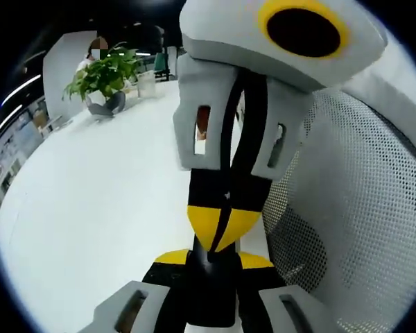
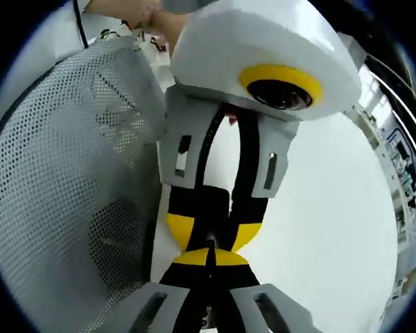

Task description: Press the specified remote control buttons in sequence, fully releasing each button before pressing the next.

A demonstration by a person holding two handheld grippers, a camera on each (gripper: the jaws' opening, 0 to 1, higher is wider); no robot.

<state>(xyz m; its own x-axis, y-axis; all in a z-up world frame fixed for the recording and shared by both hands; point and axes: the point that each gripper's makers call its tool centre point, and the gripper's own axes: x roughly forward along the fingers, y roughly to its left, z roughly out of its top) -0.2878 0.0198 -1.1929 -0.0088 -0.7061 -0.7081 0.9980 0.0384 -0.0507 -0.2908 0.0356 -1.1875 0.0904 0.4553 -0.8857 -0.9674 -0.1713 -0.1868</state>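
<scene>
Left gripper view: both tools (image 1: 218,239) (image 2: 208,243) closed, tip-to-tip, beside mesh chair (image 1: 353,208), over white table (image 1: 90,208).

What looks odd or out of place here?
The two grey grippers with yellow-and-black tips point nose to nose. The right gripper has its tips closed, and they sit between the slightly parted tips of the left gripper, beside a grey mesh chair back, with the white table behind. Whether the left one clamps it is unclear.

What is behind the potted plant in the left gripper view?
Behind the plant, a person sits at the far edge of the white table, mostly covered by the leaves. A white wall panel stands further left. The rest behind is dark, too dim to tell.
</scene>
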